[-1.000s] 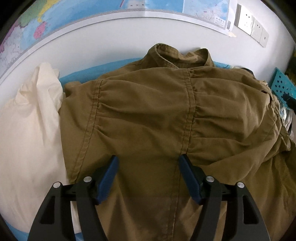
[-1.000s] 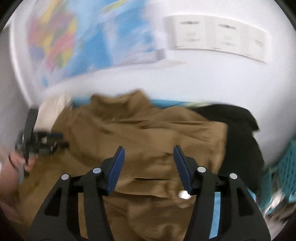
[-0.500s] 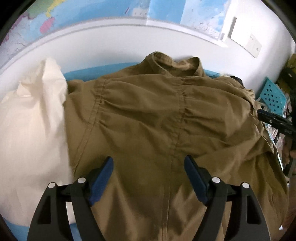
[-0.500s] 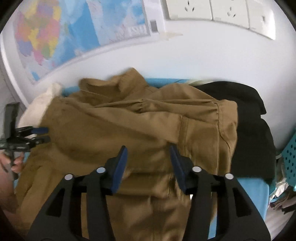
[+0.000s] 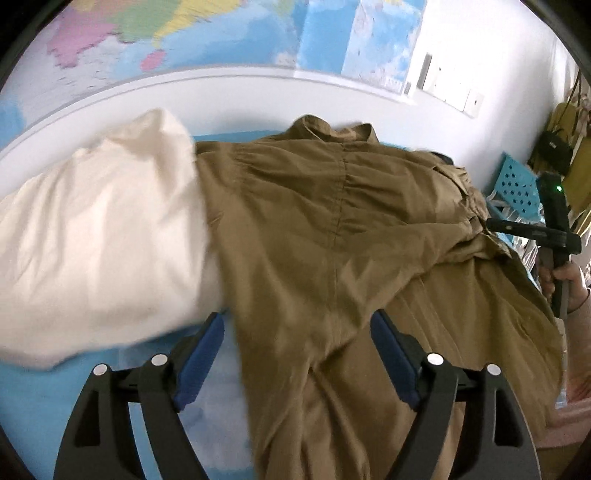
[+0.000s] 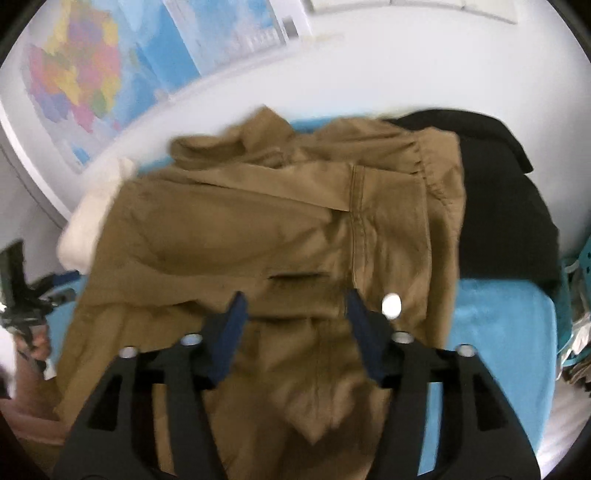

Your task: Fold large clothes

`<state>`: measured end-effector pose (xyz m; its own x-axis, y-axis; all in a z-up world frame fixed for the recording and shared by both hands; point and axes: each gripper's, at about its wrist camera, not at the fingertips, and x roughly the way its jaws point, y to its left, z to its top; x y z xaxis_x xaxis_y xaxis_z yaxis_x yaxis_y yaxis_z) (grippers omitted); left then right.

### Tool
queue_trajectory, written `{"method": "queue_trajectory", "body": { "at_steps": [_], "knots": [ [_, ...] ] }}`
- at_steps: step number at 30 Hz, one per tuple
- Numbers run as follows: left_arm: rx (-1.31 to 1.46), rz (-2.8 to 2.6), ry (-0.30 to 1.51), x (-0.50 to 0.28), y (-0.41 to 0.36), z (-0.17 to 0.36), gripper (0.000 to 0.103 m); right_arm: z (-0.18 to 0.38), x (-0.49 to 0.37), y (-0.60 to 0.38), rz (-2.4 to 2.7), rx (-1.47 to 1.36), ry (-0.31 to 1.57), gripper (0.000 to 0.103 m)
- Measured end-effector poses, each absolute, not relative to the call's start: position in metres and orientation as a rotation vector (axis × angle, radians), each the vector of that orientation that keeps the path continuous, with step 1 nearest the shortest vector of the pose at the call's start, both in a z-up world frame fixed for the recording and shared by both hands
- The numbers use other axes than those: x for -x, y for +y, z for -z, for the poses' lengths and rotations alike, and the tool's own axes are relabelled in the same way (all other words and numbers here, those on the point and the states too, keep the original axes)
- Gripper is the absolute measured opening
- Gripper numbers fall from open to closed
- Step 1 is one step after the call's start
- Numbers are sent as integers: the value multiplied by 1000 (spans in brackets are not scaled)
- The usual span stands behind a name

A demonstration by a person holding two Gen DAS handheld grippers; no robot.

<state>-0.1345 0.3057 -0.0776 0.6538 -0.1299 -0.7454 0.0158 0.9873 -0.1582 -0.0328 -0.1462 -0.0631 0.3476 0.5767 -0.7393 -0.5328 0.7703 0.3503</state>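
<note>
A large olive-brown jacket (image 5: 332,236) lies back-up on the blue surface (image 5: 110,354), collar toward the wall. Its right side is folded over, with a pocket and a white button showing on the jacket (image 6: 295,221) in the right wrist view. My left gripper (image 5: 297,332) hovers over the jacket's lower left edge, its jaws opening and nothing pinched between the blue pads. My right gripper (image 6: 295,310) hangs above the folded right part, its jaws also opening with no cloth in them. Each gripper shows at the edge of the other view, held by a hand.
A cream garment (image 5: 96,229) is heaped left of the jacket. A black garment (image 6: 506,199) lies to its right. A teal perforated basket (image 5: 517,181) stands at the far right. A world map (image 5: 221,33) and wall sockets (image 5: 454,88) cover the wall behind.
My left gripper has drawn left and back toward the jacket's left edge, baring the blue surface, and its jaws have widened. My right gripper's jaws have spread apart and it has sunk a little.
</note>
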Motion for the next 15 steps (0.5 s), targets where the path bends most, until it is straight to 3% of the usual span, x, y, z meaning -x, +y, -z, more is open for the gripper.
{"method": "queue_trajectory", "body": {
  "at_steps": [7,9,15],
  "knots": [
    [221,145,877,196,324,92,82,77,109,-221,-802,-280,1063,83],
    [261,176,893,206,326,101,88,96,135,-234,-828,-346,1120,83],
    [388,330,932,237,320,121,92,113,183,-242,-946,-462,1136,87]
  ]
}}
